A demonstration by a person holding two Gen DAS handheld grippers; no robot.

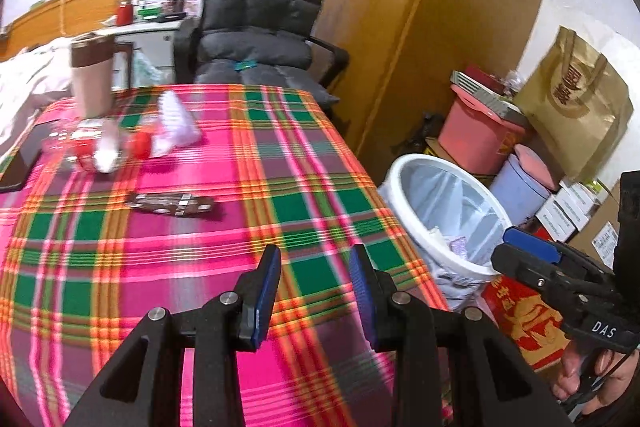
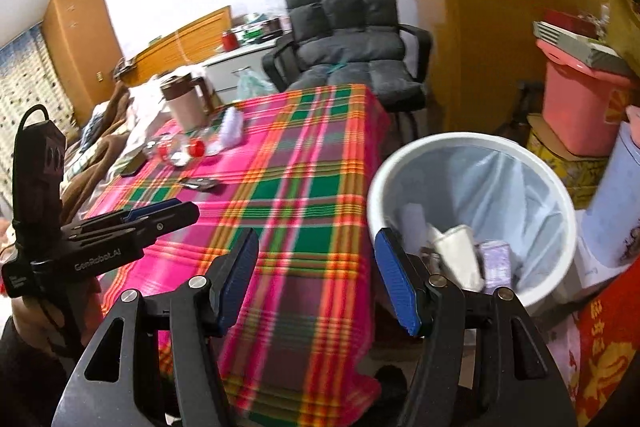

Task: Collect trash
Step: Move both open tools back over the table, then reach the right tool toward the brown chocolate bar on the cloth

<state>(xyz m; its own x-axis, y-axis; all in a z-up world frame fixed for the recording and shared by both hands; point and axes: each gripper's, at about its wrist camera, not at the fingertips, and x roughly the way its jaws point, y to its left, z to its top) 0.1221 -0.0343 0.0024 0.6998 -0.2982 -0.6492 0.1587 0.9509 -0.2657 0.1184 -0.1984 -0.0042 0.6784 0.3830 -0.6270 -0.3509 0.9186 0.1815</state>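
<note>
A white trash bin with a pale liner stands on the floor right of the table; it also shows in the right wrist view, with paper and a purple packet inside. On the plaid tablecloth lie a dark wrapper, a crushed clear bottle with red cap and a crumpled white wrapper. My left gripper is open and empty above the near table. My right gripper is open and empty at the table's corner beside the bin.
A brown-lidded mug and a dark phone sit at the table's far left. A grey chair stands behind the table. Pink and blue buckets, boxes and a gold bag crowd the floor at right.
</note>
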